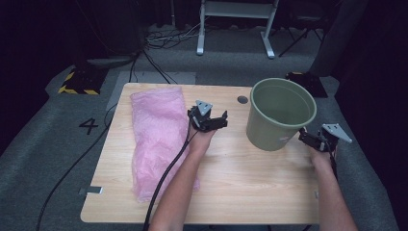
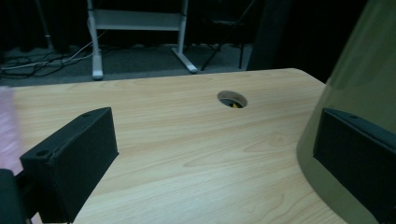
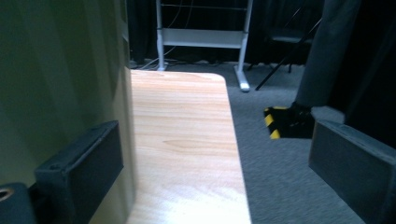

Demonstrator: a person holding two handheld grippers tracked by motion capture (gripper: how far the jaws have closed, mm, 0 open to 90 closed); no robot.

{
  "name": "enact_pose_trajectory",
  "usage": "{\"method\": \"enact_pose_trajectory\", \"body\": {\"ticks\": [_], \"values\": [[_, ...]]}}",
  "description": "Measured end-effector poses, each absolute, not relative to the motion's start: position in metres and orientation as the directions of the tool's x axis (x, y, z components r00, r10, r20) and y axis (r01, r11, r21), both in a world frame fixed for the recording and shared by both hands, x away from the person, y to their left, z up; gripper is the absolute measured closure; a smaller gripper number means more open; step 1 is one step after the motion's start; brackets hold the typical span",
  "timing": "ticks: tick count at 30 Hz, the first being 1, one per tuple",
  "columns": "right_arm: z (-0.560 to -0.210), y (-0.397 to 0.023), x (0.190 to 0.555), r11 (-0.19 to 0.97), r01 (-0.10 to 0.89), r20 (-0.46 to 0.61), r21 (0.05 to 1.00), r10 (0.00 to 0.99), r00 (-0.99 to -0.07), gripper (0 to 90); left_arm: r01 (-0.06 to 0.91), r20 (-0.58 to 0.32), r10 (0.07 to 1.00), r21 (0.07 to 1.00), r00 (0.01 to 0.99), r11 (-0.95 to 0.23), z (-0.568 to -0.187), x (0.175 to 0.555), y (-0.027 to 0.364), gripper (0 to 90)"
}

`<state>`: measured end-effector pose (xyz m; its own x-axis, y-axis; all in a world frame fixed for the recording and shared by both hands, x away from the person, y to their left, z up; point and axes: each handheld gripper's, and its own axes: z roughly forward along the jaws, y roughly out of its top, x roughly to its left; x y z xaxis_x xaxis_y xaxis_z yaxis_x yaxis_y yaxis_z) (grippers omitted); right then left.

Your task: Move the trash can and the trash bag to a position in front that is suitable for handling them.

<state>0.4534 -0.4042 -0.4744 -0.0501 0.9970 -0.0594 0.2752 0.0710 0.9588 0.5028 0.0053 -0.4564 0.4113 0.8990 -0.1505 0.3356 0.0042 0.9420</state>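
The pink bag [image 1: 159, 139] lies flat left of the bucket [image 1: 279, 114], long axis running away from the person. The bucket stands upright, mouth up, at the counter's [image 1: 231, 187] right end. Both tongs, left [image 1: 211, 121] and right [image 1: 315, 139], flank it, gaping and empty. Judged step: approach; next, closing on its walls.

In the left gripper view the green bucket [image 2: 359, 84] runs off the right and top edges, so its rim cannot be seen, and the near jaw covers part of its wall. The pink plastic bag [image 2: 7, 126] is a blurred sliver at the left edge (its shape cannot be told). In the right gripper view the bucket [image 3: 60, 70] is cut off left and top. In the high view the forearm hides part of the bag [image 1: 159, 139], and the bucket's label [image 1: 285, 139] is too small to read.
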Motion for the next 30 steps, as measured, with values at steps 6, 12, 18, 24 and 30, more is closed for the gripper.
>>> {"method": "enact_pose_trajectory", "body": {"ticks": [6, 12, 18, 24, 30], "values": [[-0.476, -0.400, 0.465, 0.114, 0.265, -0.093, 0.957, 0.991, -0.092, 2.2, 0.327, -0.157, 0.874, 0.945, 0.461, -0.003, -0.454, 0.532, -0.028, 0.0], [-0.472, -0.396, 0.476, 0.154, 0.248, -0.113, 0.956, 0.978, -0.173, 2.1, 0.296, -0.142, 0.826, 0.955, 0.545, -0.031, -0.450, 0.540, -0.033, 0.0], [-0.471, -0.392, 0.474, 0.162, 0.252, -0.105, 0.954, 0.969, -0.223, 1.2, 0.300, -0.112, 0.821, 0.951, 0.560, -0.076, -0.455, 0.537, -0.022, 0.0], [-0.469, -0.387, 0.465, 0.190, 0.222, -0.123, 0.956, 0.951, -0.284, 0.9, 0.306, -0.107, 0.797, 0.947, 0.594, -0.101, -0.456, 0.528, -0.011, 0.0], [-0.468, -0.385, 0.462, 0.205, 0.198, -0.124, 0.958, 0.926, -0.357, 0.0, 0.286, -0.085, 0.767, 0.949, 0.636, -0.131, -0.454, 0.522, -0.002, 0.0]]}}
